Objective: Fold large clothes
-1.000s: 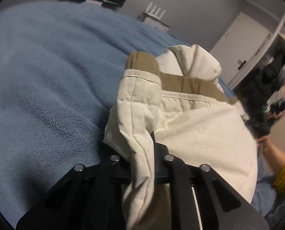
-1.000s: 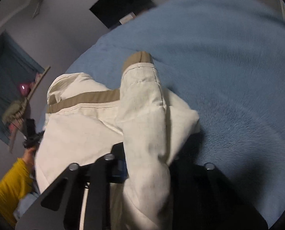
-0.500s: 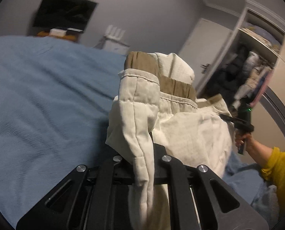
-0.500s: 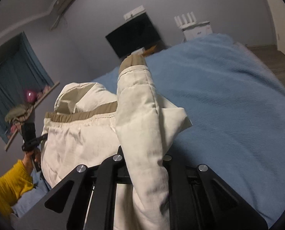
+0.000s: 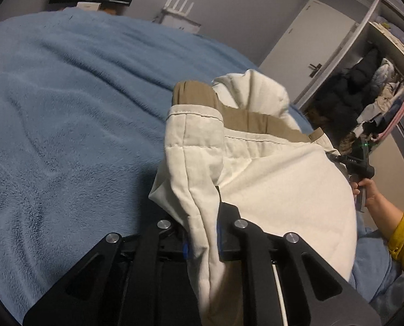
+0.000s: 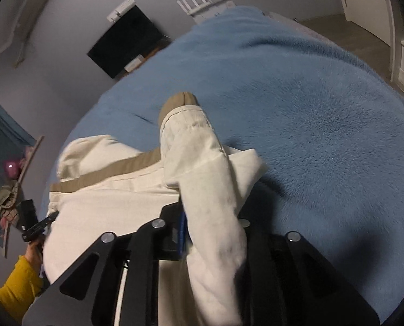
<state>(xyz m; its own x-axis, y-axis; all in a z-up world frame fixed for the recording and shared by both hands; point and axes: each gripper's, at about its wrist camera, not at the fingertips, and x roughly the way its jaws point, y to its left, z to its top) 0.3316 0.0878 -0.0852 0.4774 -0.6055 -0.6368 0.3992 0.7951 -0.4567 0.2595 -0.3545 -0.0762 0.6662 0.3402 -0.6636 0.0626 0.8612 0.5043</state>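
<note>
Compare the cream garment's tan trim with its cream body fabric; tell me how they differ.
The tan trim is a narrow band running along one edge, with a tan tab at a cuff end; the cream body is a broad, bulky panel. The trim is darker; the body is pale with visible stitched seams. Both belong to one garment, clamped by the left gripper and right gripper above the blue blanket.

The left gripper [image 5: 203, 237] is clamped on a fold of the cream jacket [image 5: 270, 184], its fingers [image 5: 229, 228] closed against the cloth from both sides. The right gripper [image 6: 212, 233] is likewise closed on the jacket's far edge. Each handle is gripped by a bare hand [image 5: 369, 193] in a mustard-yellow sleeve [image 6: 17, 282], just beside the jacket.
</note>
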